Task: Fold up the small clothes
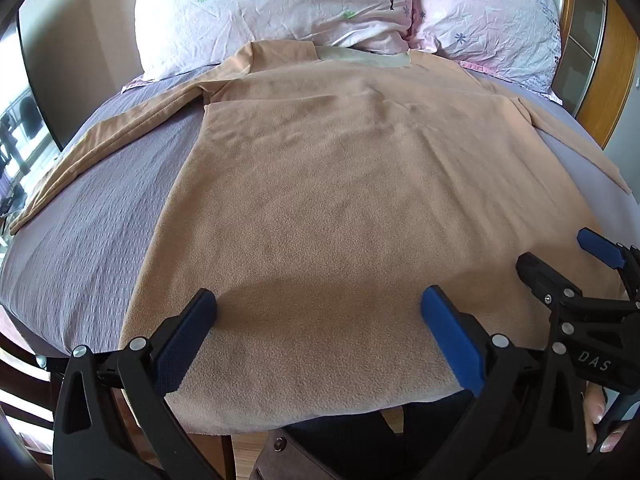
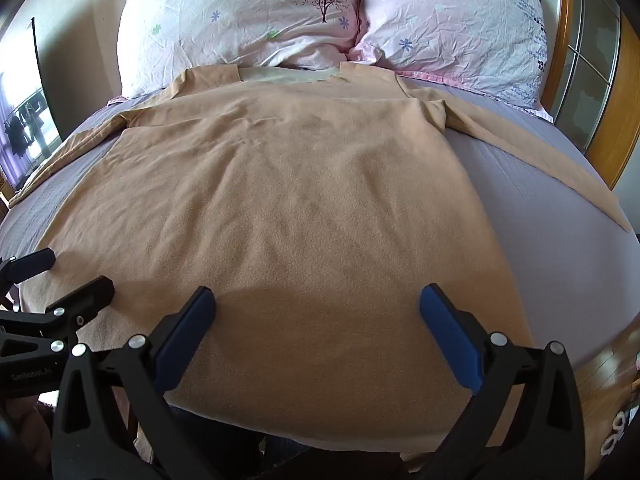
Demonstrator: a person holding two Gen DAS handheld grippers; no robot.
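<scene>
A tan long-sleeved fleece shirt (image 1: 344, 184) lies flat on the bed, collar toward the pillows, hem at the near edge; it also shows in the right wrist view (image 2: 288, 200). Its left sleeve (image 1: 100, 140) and right sleeve (image 2: 540, 160) are spread out to the sides. My left gripper (image 1: 318, 304) is open and empty, just above the hem's left part. My right gripper (image 2: 318, 302) is open and empty above the hem's right part. Each gripper shows at the edge of the other's view: the right gripper (image 1: 556, 256) and the left gripper (image 2: 76, 272).
The shirt lies on a grey-purple bedspread (image 1: 88, 224). Two floral pillows (image 2: 248, 12) stand at the head of the bed. A wooden headboard and door frame (image 2: 612, 100) are on the right. A window (image 1: 16, 128) is on the left.
</scene>
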